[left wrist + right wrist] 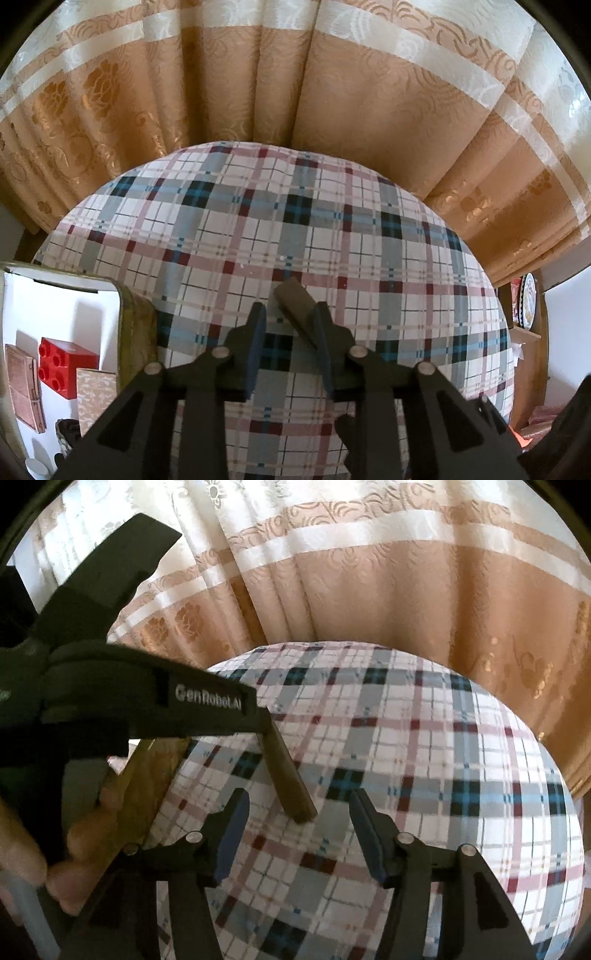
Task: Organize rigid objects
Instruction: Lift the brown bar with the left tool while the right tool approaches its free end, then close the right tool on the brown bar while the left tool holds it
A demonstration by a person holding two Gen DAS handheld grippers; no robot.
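Observation:
A dark brown flat wooden block (293,301) stands tilted between the fingers of my left gripper (290,319). It leans on the right finger, and a gap shows between it and the left pad, so the jaws stand slightly apart. In the right wrist view the same block (286,771) slants down from the left gripper's tip (267,727) toward the plaid cloth. Its lower end sits just ahead of my right gripper (299,834), which is open with nothing between its fingers.
A round table under a plaid cloth (258,221) fills both views, with curtains (295,92) behind it. At the left, a white-lined box (129,332) holds a red toy brick (62,362) and patterned packets (96,398). A hand (74,842) holds the left gripper. A shelf with a plate (528,302) stands right.

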